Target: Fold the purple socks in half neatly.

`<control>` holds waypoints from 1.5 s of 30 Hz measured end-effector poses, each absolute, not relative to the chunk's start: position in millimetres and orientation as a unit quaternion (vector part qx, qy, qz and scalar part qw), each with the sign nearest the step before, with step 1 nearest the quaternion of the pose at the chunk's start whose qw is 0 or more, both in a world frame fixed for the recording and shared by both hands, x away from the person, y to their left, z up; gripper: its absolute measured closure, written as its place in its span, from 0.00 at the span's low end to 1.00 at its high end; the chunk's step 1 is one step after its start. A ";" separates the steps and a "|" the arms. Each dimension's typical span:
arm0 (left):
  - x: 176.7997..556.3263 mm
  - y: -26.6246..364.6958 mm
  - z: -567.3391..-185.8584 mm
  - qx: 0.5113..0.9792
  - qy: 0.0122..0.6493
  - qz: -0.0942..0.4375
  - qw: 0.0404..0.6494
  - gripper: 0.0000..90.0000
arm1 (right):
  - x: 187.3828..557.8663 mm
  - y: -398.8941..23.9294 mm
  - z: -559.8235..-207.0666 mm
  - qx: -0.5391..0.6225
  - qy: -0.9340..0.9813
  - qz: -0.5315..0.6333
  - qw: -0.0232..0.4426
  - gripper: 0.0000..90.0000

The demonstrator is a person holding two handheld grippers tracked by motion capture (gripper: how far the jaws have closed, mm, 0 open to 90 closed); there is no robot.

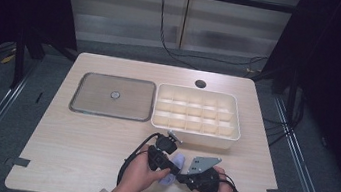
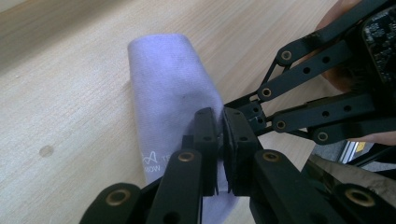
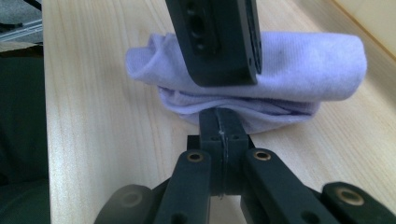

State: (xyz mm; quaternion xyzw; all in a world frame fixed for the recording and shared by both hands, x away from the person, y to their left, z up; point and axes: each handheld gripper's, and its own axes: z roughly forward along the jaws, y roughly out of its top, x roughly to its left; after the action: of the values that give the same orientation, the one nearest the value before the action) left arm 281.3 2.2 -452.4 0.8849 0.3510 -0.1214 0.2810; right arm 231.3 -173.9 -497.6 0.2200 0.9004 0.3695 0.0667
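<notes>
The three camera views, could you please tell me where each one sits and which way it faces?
High view: above the person's side, looking forward and down on the table; both forearms and hands enter from the bottom.
Left gripper view: rides the left gripper, looking along its black fingers at the lilac sock; the right gripper comes in from the right.
Right gripper view: rides the right gripper, facing the sock's edge.
Both gripper views share the sock and the table.

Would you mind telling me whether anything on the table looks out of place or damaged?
Nothing looks damaged or spilled. The lavender sock is bunched and folded over on the table, pinched by the left gripper and right gripper. The divided organizer and flat tray sit squarely side by side.
</notes>
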 end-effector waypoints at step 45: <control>266.3 14.8 -464.5 0.881 0.350 -0.098 0.302 0.94 | 261.5 -174.9 -466.0 0.241 0.871 0.418 0.094 1.00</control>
State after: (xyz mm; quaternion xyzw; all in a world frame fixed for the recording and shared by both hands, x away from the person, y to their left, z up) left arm 266.3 14.8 -464.5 0.8813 0.3502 -0.0978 0.3018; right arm 261.5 -174.9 -466.0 0.2407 0.8708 0.4181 0.0944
